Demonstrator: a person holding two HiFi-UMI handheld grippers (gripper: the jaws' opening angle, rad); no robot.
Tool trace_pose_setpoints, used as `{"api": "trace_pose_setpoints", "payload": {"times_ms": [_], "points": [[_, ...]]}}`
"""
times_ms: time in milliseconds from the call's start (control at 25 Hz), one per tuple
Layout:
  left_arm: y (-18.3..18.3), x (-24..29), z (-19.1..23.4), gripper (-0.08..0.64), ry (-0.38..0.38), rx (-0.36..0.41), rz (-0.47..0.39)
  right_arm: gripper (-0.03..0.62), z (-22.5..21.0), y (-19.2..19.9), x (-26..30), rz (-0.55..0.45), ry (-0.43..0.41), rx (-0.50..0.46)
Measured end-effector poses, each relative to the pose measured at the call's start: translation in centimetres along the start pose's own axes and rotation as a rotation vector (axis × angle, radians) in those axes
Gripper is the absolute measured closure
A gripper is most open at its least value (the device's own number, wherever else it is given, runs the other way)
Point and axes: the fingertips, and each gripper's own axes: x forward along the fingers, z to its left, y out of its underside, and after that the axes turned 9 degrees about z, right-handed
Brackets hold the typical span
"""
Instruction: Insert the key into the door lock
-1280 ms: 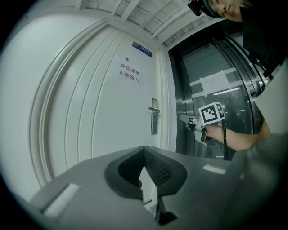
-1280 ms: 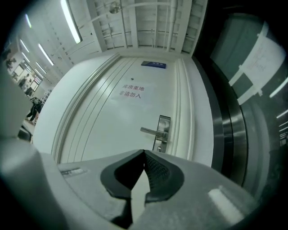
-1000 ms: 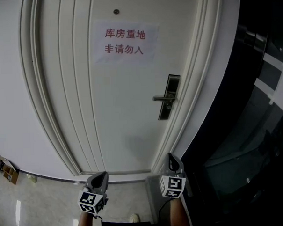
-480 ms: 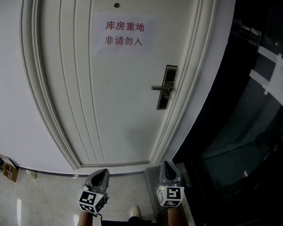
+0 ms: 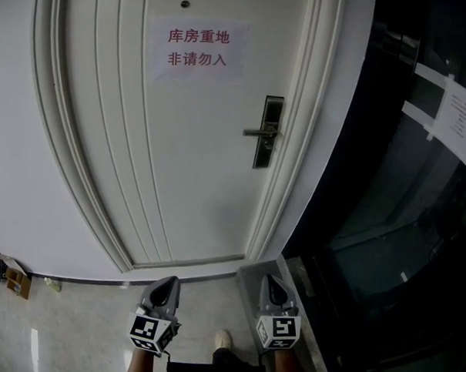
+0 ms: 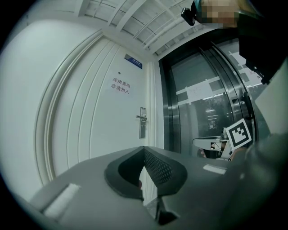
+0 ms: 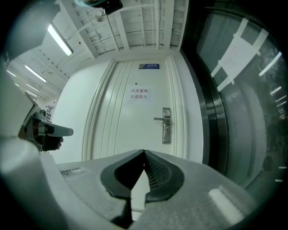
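Note:
The white door carries a dark lock plate with a silver handle on its right side; the plate also shows far ahead as the lock in the left gripper view and the lock in the right gripper view. My left gripper and right gripper are low, side by side, well short of the door. The left gripper has its tips together; a small reddish bit shows low between its pads, too small to identify. The right gripper is shut with nothing showing. I see no key.
A paper sign with red print hangs on the door. A dark glass wall with taped notices fills the right. Small objects lie on the floor by the left wall. A shoe shows between my arms.
The right gripper has dropped lower and drifted left in the head view. The lock now sits higher in that view. The left gripper keeps about the same spot in the picture.

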Motion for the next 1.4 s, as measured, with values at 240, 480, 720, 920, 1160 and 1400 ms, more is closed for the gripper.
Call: {"api": "trace_pose_setpoints", "payload": {"times_ms": [240,480,720,920,1160,1400], "points": [[0.8,-1.7,-1.5,0.558,0.006,-0.004,0.004,0.591,0.2,1.3,-2.9,0.015,-0.003,0.024],[1.2,-3.1,-3.0,0.558,0.010,-0.016,0.008,0.591,0.2,2.1,-5.0,0.023,-0.001,0.023],[1.2,-3.9,-3.2,0.558,0.009,-0.008,0.000,0.591,0.9,1.8,-5.9,0.010,-0.001,-0.005],[0.5,-4.3,-3.4,0.558,0.015,0.005,-0.012,0.591,1.2,1.2,-6.3,-0.003,-0.004,-0.005],[0.6,-4.4,-2.9,0.558,0.017,0.008,-0.010,0.591,1.7,1.1,-6.1,-0.001,0.002,-0.022],[0.5,-4.4,-2.4,0.558,0.019,0.011,-0.006,0.591,2.0,1.2,-5.9,0.006,0.000,-0.020]]}}
